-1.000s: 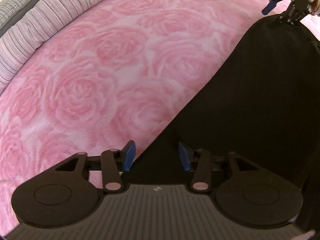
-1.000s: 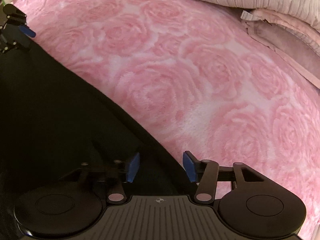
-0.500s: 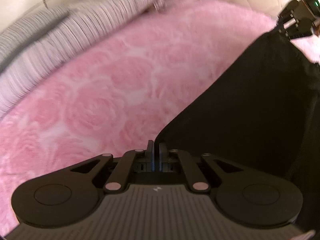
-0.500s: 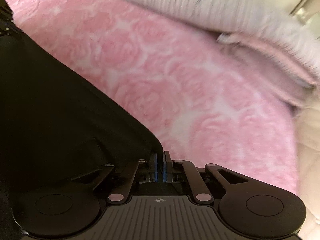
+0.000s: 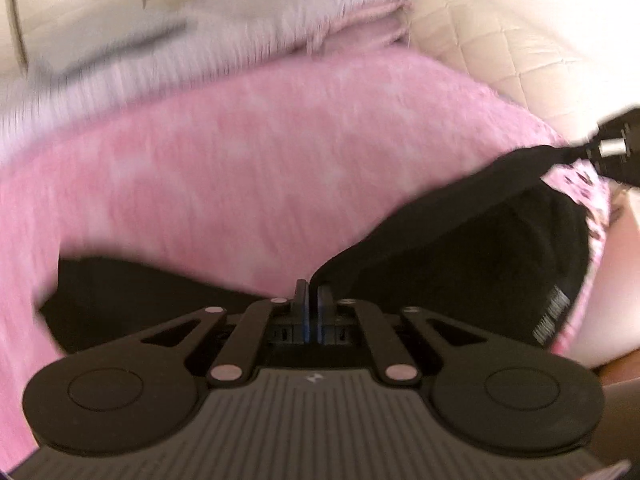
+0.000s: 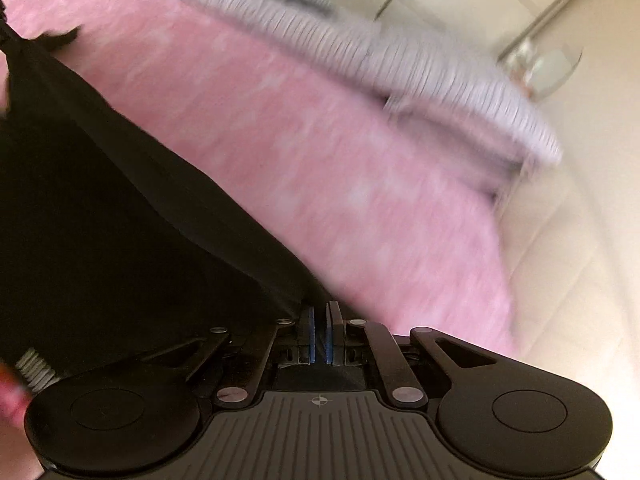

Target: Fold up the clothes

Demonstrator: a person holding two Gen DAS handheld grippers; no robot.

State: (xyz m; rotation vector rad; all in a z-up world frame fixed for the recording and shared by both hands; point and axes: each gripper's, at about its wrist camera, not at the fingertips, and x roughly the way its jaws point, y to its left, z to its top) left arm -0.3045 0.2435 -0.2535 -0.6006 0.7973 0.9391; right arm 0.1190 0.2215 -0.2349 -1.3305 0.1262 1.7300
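Observation:
A black garment (image 5: 472,248) hangs stretched above the pink rose-patterned bed cover (image 5: 248,168). My left gripper (image 5: 313,296) is shut on one corner of it, the cloth pinched between the blue pads. At the right edge of the left wrist view the right gripper (image 5: 592,148) holds the far corner. In the right wrist view my right gripper (image 6: 319,312) is shut on the black garment (image 6: 100,208), which slopes away to the upper left. Another part of the black cloth (image 5: 132,292) lies low on the left of the left wrist view. Both views are blurred by motion.
Striped grey-white pillows (image 5: 224,40) (image 6: 420,68) lie along the far side of the bed. A cream quilted headboard or wall (image 5: 500,40) rises behind. A patterned pink sleeve of the person (image 5: 588,192) shows at the right.
Both grippers went from open to shut on the garment's corners, then lifted it off the bed and swept it toward the pillows; the views now blur and show the headboard.

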